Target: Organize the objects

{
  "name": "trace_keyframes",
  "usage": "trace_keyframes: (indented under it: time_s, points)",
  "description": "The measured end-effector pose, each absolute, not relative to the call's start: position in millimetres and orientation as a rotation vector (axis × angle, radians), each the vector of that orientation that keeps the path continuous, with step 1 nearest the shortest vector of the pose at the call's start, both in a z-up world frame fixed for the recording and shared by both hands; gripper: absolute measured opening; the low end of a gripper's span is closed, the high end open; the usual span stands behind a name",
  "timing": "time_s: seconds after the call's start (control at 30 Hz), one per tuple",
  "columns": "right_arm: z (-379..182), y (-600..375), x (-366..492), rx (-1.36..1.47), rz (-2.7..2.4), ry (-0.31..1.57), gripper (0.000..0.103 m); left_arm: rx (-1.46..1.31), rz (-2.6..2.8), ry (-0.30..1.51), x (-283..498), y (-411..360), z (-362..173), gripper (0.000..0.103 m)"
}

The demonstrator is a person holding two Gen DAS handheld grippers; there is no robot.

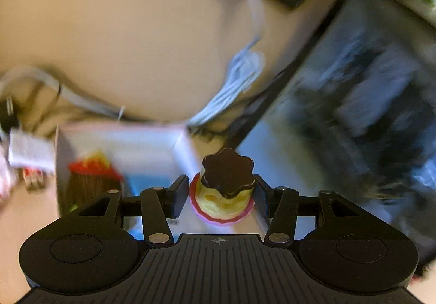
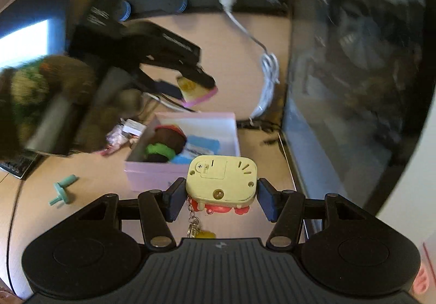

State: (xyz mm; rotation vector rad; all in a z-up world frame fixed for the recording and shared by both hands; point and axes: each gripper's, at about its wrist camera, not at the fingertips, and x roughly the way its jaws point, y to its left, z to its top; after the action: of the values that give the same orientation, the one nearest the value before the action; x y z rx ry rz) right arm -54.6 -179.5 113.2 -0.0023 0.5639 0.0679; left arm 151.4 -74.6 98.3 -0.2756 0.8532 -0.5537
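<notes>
My left gripper (image 1: 222, 199) pinches a toy pudding with a scalloped dark-brown top, yellow body and pink frilled base (image 1: 224, 189) at lower centre of the left wrist view, with the open pale pink box (image 1: 120, 135) blurred at its left. My right gripper (image 2: 219, 199) pinches a cream-yellow rounded plastic toy with a red underside and dangling metal keychain (image 2: 221, 181) at lower centre of the right wrist view. There the box sits above it at centre holding a brown toy with a green band (image 2: 163, 147), and a teal plastic peg (image 2: 62, 189) lies on the tan tabletop (image 2: 90, 175) at lower left.
</notes>
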Motion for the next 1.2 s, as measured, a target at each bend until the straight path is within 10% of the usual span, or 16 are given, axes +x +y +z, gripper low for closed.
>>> trace_keyframes:
  time_s: [0.6, 0.97, 1.2]
  points:
    - [104.2, -196.5, -20.0, 0.022, 0.127, 0.599, 0.056, -0.348, -0.486, 0.754, 89.1, -18.7, 83.6, 0.054]
    - [174.1, -180.0, 139.8, 0.157, 0.183, 0.475, 0.057, -0.38, -0.14, 0.844, -15.5, 118.3, 57.0, 0.054]
    - [182.1, -170.2, 162.6, 0.246, 0.161, 0.503, 0.076, -0.454, -0.016, 0.829, -30.8, 179.3, 54.0, 0.054]
